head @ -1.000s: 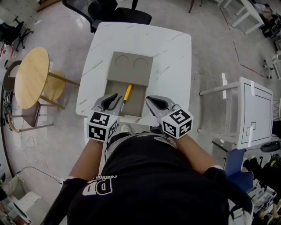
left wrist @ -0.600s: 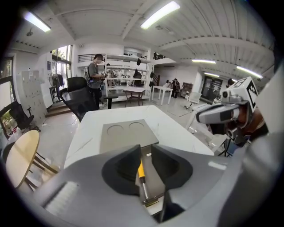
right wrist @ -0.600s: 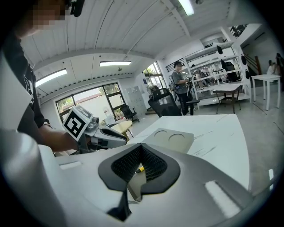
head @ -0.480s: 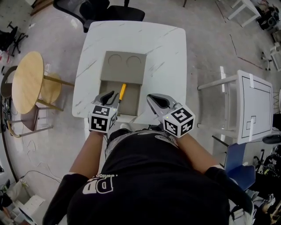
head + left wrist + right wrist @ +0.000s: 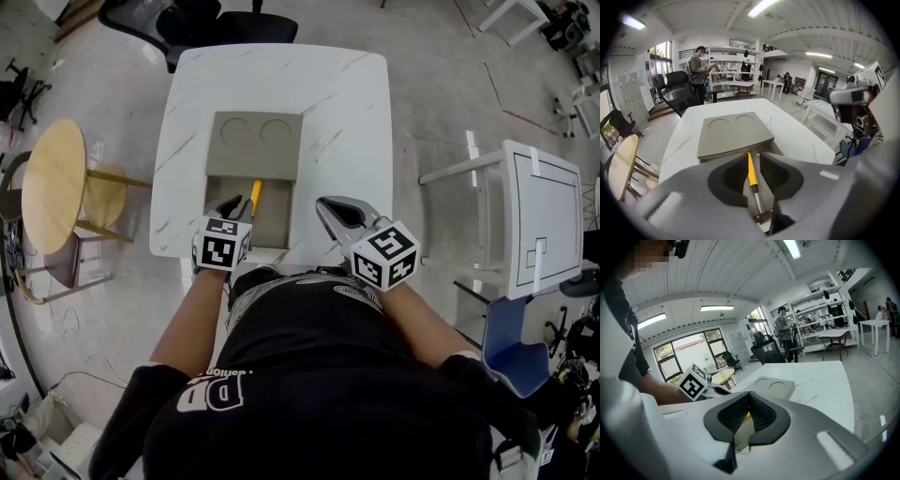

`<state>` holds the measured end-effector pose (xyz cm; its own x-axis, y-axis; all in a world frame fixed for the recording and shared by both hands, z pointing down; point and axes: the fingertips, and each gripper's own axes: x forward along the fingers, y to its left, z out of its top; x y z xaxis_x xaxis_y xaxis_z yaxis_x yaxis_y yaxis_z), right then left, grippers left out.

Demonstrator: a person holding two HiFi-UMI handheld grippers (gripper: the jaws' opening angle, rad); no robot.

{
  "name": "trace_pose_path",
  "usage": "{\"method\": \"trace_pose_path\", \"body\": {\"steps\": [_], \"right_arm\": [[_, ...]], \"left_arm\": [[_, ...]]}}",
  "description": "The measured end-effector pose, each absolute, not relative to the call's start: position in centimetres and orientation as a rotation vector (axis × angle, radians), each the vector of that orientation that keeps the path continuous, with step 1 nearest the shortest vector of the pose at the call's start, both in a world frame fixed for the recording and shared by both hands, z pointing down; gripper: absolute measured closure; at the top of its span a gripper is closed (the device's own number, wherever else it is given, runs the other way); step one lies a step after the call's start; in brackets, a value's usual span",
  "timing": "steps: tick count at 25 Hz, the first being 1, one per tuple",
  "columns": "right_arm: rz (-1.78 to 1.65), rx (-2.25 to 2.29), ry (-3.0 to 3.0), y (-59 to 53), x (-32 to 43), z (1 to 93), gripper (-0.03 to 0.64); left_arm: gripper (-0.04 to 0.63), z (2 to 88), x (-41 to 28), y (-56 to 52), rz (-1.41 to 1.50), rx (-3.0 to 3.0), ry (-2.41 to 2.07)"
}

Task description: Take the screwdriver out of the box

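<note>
A grey box (image 5: pixel 217 165) lies on the white marble table (image 5: pixel 347 103), its lid (image 5: pixel 253 145) with two round recesses slid to the far side. In the uncovered near half lies a screwdriver (image 5: pixel 254 194) with a yellow handle, its metal shaft pointing toward me. My left gripper (image 5: pixel 228 204) hangs over the box's near left edge. In the left gripper view the screwdriver (image 5: pixel 751 173) shows through the narrow gap of the left gripper (image 5: pixel 753 153), which is slightly open. My right gripper (image 5: pixel 330 206) is shut and empty beside the box's right edge; in its own view the right gripper (image 5: pixel 749 394) has its tips touching.
A round wooden side table (image 5: pixel 52 187) stands left of the marble table. A black office chair (image 5: pixel 202 19) is at its far side. A white desk frame (image 5: pixel 534 234) stands to the right. A person (image 5: pixel 698 65) stands far off by shelves.
My left gripper has moved forward over the box's near edge toward the screwdriver, and its jaws have narrowed. The right gripper has hardly moved.
</note>
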<state>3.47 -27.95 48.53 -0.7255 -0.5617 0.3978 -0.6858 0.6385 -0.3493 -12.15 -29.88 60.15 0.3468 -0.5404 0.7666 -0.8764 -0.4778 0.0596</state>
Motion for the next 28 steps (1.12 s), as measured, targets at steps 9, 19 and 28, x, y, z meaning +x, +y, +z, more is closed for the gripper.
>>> {"method": "trace_pose_path", "body": {"steps": [9, 19, 28], "right_arm": [[0.717, 1.052, -2.588, -28.2, 4.3, 48.7, 0.615], [0.742, 1.097, -2.560, -28.2, 5.1, 49.3, 0.617], [0.756, 1.136, -2.537, -28.2, 5.8, 49.6, 0.616]], "left_arm": [[0.457, 64.0, -11.3, -30.3, 1.076, 2.098, -1.156], [0.449, 67.6, -11.4, -30.5, 1.170, 2.038, -1.102], [0.442, 69.1, -11.3, -30.9, 1.201, 2.002, -1.083]]}}
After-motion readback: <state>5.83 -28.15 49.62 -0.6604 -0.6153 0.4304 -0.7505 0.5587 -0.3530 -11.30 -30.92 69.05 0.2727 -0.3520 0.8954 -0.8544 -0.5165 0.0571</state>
